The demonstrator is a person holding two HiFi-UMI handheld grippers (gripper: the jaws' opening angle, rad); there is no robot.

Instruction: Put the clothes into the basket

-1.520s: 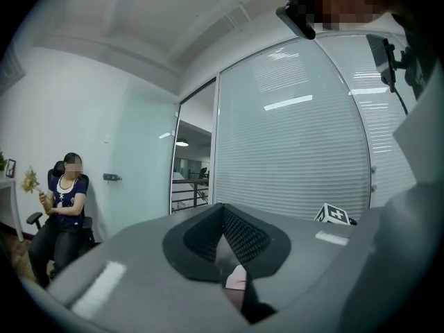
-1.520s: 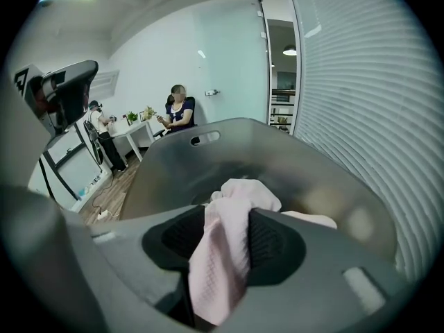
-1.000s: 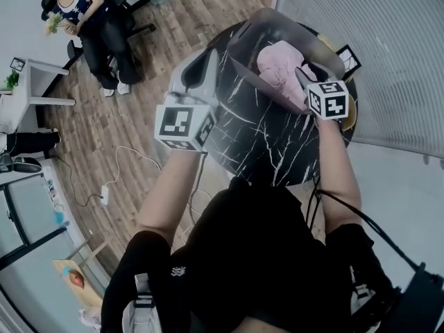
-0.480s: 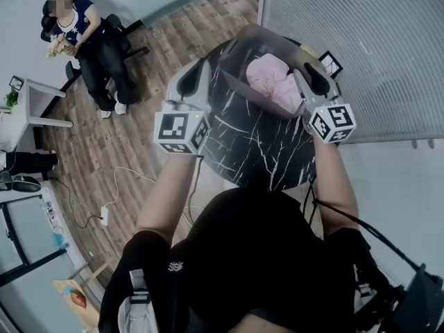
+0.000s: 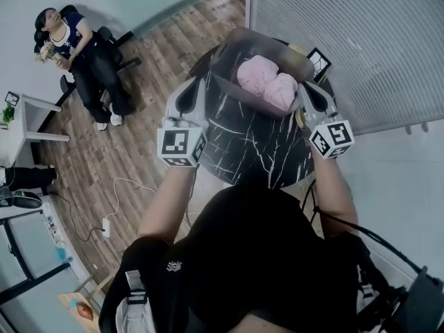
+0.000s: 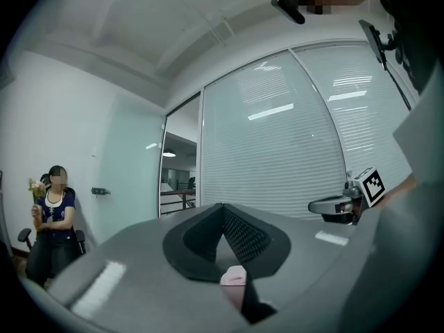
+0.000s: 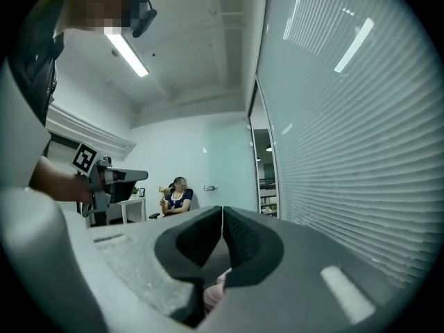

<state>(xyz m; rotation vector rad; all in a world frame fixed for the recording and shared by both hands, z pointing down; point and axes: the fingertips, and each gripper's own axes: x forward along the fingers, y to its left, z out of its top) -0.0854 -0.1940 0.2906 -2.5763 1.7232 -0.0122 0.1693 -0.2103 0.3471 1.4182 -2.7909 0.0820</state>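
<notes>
A grey basket (image 5: pixel 229 50) stands on the round black marble table (image 5: pixel 250 151) with pink clothes (image 5: pixel 267 82) piled inside. My left gripper (image 5: pixel 189 92) hovers at the basket's left side, jaws shut tip to tip with nothing between them. On the basket's right side is my right gripper (image 5: pixel 311 96). Its jaws are closing to meet at the tips, empty. A sliver of pink cloth (image 6: pixel 234 277) shows below the left jaws, and another sliver (image 7: pixel 215 293) below the right jaws.
A person (image 5: pixel 83 54) sits on a chair at the far left, beside a white desk (image 5: pixel 28 113). A framed marker card (image 5: pixel 318 61) stands behind the basket. A window blind (image 5: pixel 361 40) fills the right side. A cable (image 5: pixel 132 186) lies on the wood floor.
My right gripper has drawn back from over the pink clothes to the basket's right side. The left gripper has stayed by the left side. The head view has shifted slightly.
</notes>
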